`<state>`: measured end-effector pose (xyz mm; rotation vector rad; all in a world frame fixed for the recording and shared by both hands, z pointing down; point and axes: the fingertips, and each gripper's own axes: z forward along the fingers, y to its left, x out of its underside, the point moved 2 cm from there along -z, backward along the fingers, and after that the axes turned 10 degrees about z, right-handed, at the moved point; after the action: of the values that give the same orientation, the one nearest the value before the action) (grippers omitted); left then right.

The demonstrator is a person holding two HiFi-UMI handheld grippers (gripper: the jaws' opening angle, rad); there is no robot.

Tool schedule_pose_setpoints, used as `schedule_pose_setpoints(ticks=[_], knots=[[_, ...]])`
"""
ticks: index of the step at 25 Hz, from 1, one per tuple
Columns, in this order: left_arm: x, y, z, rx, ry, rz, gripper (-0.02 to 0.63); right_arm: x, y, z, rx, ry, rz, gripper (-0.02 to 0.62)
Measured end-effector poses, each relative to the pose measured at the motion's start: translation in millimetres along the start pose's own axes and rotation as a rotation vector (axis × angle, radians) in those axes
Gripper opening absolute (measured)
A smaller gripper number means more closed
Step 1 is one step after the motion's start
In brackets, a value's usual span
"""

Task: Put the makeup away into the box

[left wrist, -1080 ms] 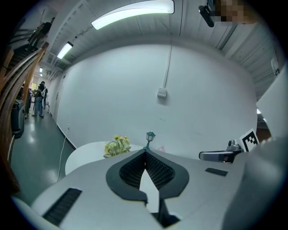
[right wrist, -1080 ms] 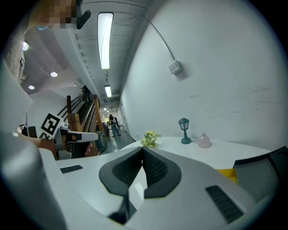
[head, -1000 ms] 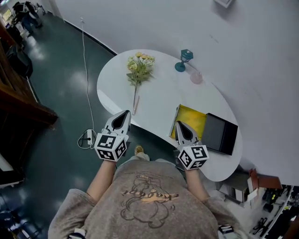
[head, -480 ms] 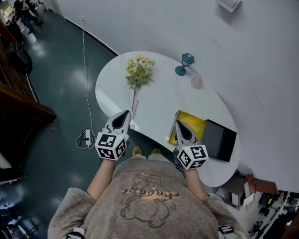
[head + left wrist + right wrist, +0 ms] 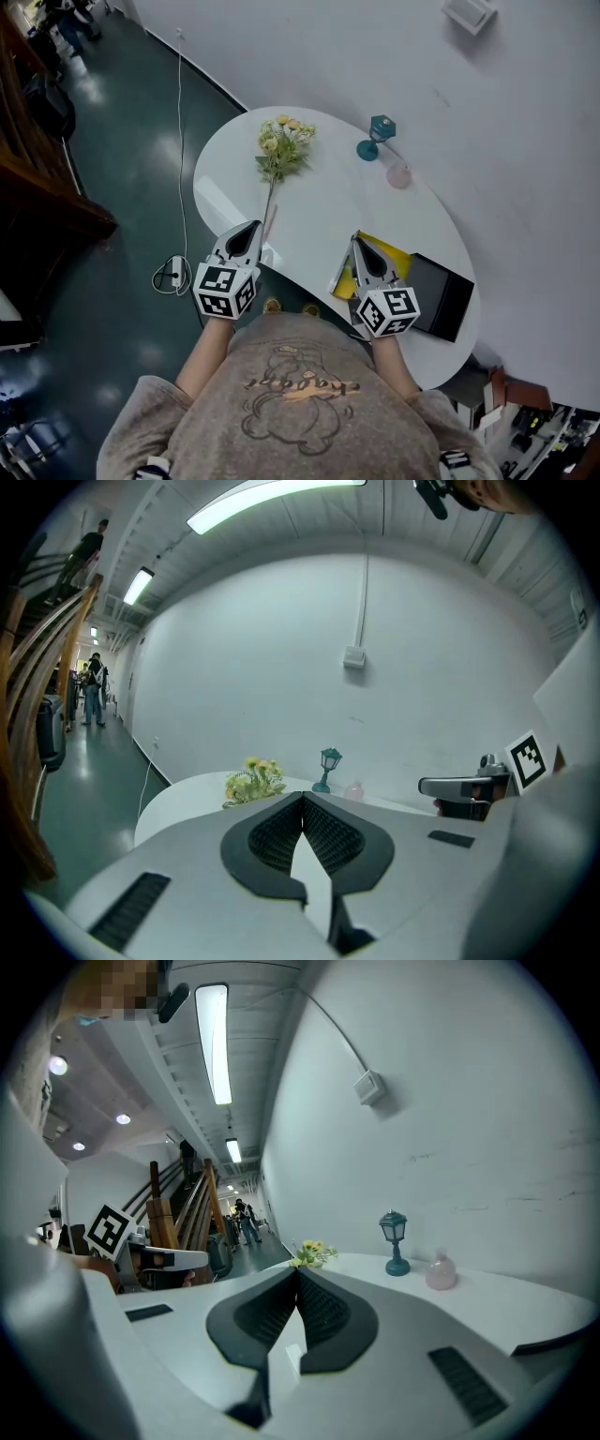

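— Your claws?
— Both mine were clenched, empty; left claw (image 5: pixel 251 229) hung at the table (image 5: pixel 319 202) edge; right claw (image 5: pixel 360 244) by the open box (image 5: pixel 401 255).
— The makeup?
— A pink bottle (image 5: pixel 400 175) stood beside the lamp (image 5: pixel 376 137), well apart from the box.

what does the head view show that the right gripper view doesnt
Only the head view: the yellow inside of the box, a power strip on the floor, and the person's shirt.
Only the right gripper view: the ceiling, with its long light strip and round spotlights.
Both: the white table, the flowers, the teal lamp, the pink bottle, and the right claw, shut with nothing in it.
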<state>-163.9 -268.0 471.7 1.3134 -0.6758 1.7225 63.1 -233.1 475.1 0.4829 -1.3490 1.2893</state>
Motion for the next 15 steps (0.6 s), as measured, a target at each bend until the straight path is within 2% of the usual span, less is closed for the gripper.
schedule_pose_setpoints(ticks=[10,15], knots=[[2.5,-0.1,3.9,-0.037,0.028,0.003,0.027,0.4,-8.1,7.3,-0.031,0.006,0.031,0.003],[3.7,-1.6,4.9,-0.036,0.041,0.003,0.111,-1.2,-9.0,7.3,-0.043,0.010,0.029,0.003]])
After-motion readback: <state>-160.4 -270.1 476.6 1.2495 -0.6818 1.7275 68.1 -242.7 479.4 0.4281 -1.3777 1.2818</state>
